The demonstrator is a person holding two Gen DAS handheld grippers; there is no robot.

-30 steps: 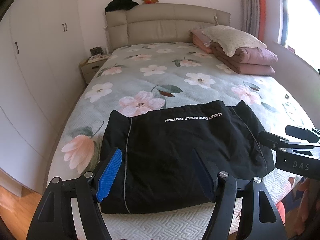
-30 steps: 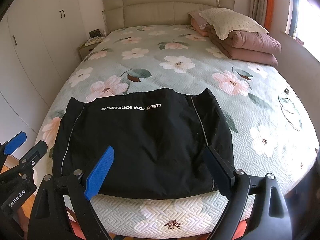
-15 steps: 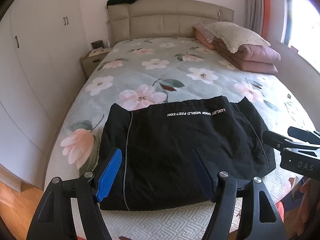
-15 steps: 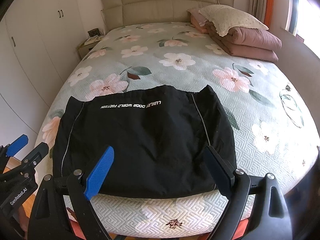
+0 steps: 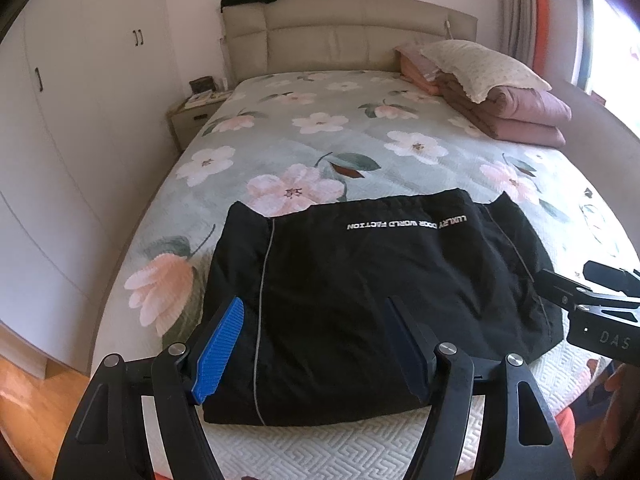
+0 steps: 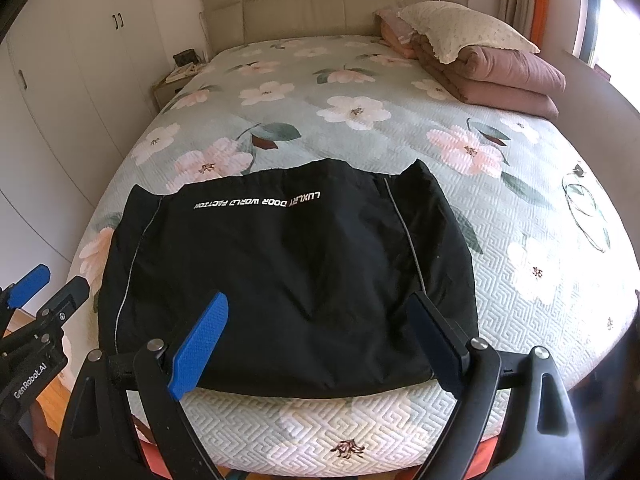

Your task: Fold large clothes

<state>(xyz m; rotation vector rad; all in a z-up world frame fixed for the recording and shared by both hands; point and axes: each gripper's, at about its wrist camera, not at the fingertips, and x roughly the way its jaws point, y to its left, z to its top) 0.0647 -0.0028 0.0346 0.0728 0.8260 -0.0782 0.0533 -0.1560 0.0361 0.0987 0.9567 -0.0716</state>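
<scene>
A folded black garment lies flat at the foot edge of the bed, its near hem just short of that edge and its white lettering toward the headboard. The left tongs hang above the garment's near left part, fingers spread wide and holding nothing. The right tongs hover over the near hem, likewise spread apart and empty. Bare floral coverlet runs from the garment's far edge up to the headboard. A folded pink quilt with a pillow on top sits along the bed's right edge near the head. A nightstand stands beside the bed's left head corner, near the white wardrobe.
</scene>
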